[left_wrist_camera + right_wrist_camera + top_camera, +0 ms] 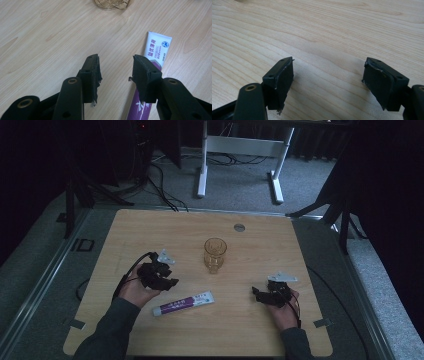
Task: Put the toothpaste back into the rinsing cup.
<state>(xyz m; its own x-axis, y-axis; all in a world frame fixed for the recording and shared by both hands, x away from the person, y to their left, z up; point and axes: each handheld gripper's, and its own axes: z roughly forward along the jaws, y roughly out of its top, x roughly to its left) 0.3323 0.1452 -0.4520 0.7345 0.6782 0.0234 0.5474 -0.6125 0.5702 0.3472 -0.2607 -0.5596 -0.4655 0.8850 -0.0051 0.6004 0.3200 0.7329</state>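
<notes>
Both grippers are hovering low over the wooden table (150, 227) with their jaws standing apart and nothing between the pads. The left gripper (116, 72) is sitting just beside the toothpaste tube (155, 53), which is lying flat on the wood; the tube's body is running under that gripper's right-hand pad, so the jaws are not yet straddling it. The right gripper (328, 80) is waiting over bare wood, well apart from the tube. A gold wire cup (215, 254) is standing upright beyond the tube, near the table's middle. To take the tube well, the person is probably needing to shift the left gripper sideways until both pads are flanking the tube across its width, lower them to the wood, and close gently on the firmer part near the cap rather than the flat crimped end.
</notes>
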